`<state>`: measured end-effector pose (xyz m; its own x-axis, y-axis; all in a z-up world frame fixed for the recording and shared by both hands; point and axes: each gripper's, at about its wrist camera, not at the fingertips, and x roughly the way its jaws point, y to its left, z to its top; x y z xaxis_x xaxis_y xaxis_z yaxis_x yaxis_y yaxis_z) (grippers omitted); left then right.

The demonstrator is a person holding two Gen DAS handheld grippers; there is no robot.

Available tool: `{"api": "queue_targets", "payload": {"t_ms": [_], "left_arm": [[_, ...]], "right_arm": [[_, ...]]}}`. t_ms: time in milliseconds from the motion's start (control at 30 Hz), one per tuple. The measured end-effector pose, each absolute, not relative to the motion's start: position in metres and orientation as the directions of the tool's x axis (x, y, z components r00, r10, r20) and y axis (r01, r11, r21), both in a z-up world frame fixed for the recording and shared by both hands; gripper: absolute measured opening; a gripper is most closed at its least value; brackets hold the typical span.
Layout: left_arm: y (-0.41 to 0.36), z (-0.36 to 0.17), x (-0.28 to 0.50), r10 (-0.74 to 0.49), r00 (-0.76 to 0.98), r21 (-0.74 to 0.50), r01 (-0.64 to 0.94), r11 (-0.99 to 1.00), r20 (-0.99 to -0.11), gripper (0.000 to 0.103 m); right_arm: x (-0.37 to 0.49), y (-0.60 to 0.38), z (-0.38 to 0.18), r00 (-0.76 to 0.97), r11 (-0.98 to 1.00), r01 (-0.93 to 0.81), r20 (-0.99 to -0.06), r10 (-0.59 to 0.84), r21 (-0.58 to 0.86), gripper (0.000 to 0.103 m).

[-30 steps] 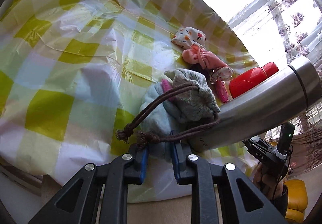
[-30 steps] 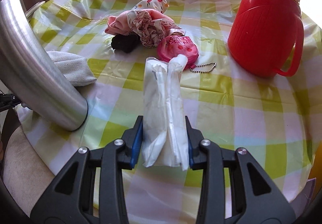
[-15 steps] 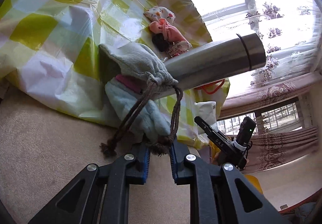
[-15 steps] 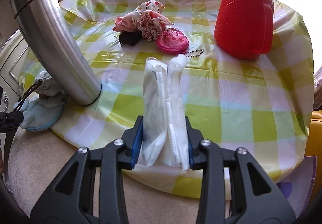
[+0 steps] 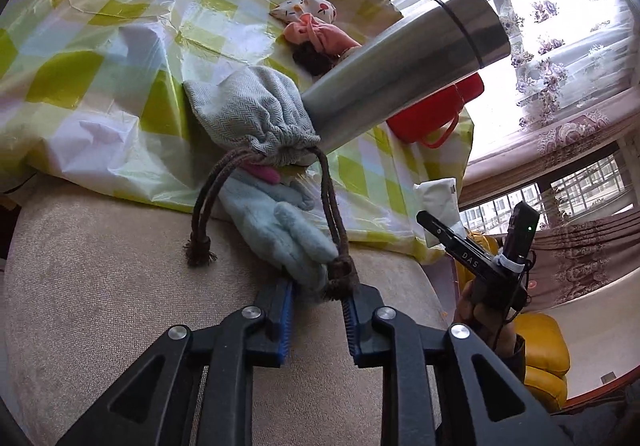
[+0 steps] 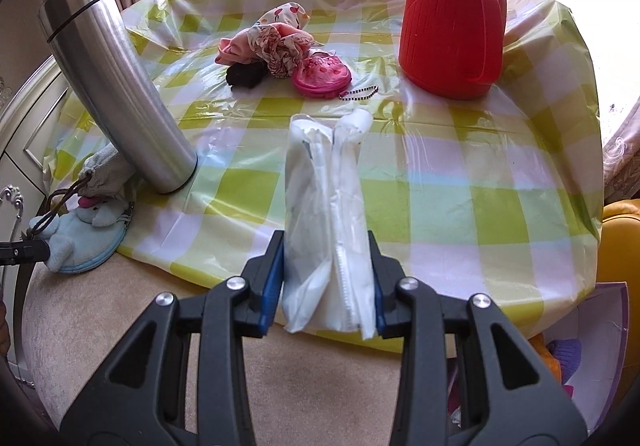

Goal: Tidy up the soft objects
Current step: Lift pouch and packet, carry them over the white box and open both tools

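- Left wrist view: the left gripper (image 5: 318, 296) is opening, its jaws parted; the tip of a pale blue plush toy (image 5: 280, 224) and a knotted brown cord (image 5: 340, 274) lie between them, pads apparently no longer pressing
- The cord runs up to a grey drawstring pouch (image 5: 256, 113) at the table edge, against a steel flask (image 5: 400, 73)
- Right wrist view: the right gripper (image 6: 326, 278) pinches a white plastic packet (image 6: 326, 230) over the checked tablecloth (image 6: 440, 181)
- Pink cloths (image 6: 272, 39) and a pink purse (image 6: 322, 73) sit near a red jug (image 6: 452, 25)
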<state>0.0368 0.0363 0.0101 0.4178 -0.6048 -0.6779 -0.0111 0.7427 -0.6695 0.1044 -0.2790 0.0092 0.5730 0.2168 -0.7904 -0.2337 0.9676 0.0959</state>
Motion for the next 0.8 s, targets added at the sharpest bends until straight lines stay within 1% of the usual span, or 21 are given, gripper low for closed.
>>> {"api": "queue_targets", "payload": {"t_ms": [33,67,133,200,300,333,367,433,467,500,567,633,667,700,733,800], "left_arm": [[0.038,0.01,0.036,-0.572,0.422,-0.642,-0.03,0.766,-0.703,0.05],[0.039,0.013,0.033,-0.539,0.436,-0.611,-0.032,0.791,-0.721,0.055],[0.041,0.023,0.028,-0.485,0.458,-0.555,-0.024,0.831,-0.745,0.055],[0.041,0.035,0.026,-0.399,0.495,-0.468,-0.019,0.884,-0.772,0.055],[0.035,0.052,0.038,-0.32,0.544,-0.378,0.006,0.926,-0.776,0.058],[0.034,0.054,0.046,-0.303,0.554,-0.361,0.005,0.933,-0.775,0.066],[0.034,0.056,0.055,-0.292,0.558,-0.352,-0.001,0.936,-0.777,0.07],[0.039,0.058,0.071,-0.303,0.571,-0.361,0.013,0.933,-0.763,0.073],[0.038,0.055,0.082,-0.309,0.567,-0.362,0.021,0.932,-0.764,0.081],[0.037,0.046,0.096,-0.305,0.547,-0.359,0.01,0.933,-0.779,0.084],[0.041,0.023,0.12,-0.297,0.497,-0.374,-0.062,0.925,-0.816,0.083],[0.044,0.002,0.139,-0.318,0.46,-0.407,-0.106,0.907,-0.829,0.082],[0.042,-0.005,0.145,-0.31,0.446,-0.395,-0.111,0.912,-0.84,0.066],[0.04,-0.01,0.148,-0.316,0.437,-0.395,-0.103,0.913,-0.842,0.054],[0.039,-0.013,0.15,-0.317,0.434,-0.396,-0.105,0.912,-0.844,0.045],[0.038,-0.009,0.147,-0.299,0.462,-0.384,-0.101,0.918,-0.835,0.039]], "right_arm": [[0.103,-0.281,0.009,0.573,0.968,-0.232,-0.791,0.216,0.097,0.04],[0.102,-0.283,0.008,0.572,0.969,-0.229,-0.791,0.215,0.098,0.04],[0.1,-0.287,0.007,0.571,0.97,-0.222,-0.793,0.213,0.1,0.04],[0.099,-0.29,0.006,0.57,0.971,-0.216,-0.795,0.209,0.101,0.04],[0.098,-0.291,0.006,0.57,0.972,-0.21,-0.795,0.208,0.103,0.04],[0.097,-0.291,0.006,0.571,0.972,-0.212,-0.794,0.207,0.101,0.04],[0.097,-0.29,0.007,0.573,0.972,-0.215,-0.793,0.208,0.099,0.04],[0.094,-0.289,0.009,0.574,0.971,-0.221,-0.792,0.209,0.096,0.04],[0.092,-0.289,0.01,0.577,0.971,-0.222,-0.79,0.207,0.092,0.04],[0.091,-0.289,0.011,0.579,0.971,-0.221,-0.789,0.204,0.089,0.04],[0.088,-0.291,0.011,0.58,0.972,-0.216,-0.79,0.2,0.088,0.04],[0.085,-0.294,0.011,0.579,0.974,-0.211,-0.792,0.193,0.083,0.04],[0.083,-0.295,0.011,0.578,0.975,-0.209,-0.794,0.189,0.08,0.04],[0.081,-0.297,0.011,0.577,0.975,-0.208,-0.795,0.186,0.077,0.04],[0.079,-0.299,0.011,0.576,0.976,-0.205,-0.797,0.182,0.074,0.04],[0.075,-0.305,0.01,0.577,0.978,-0.194,-0.799,0.173,0.072,0.04]]}}
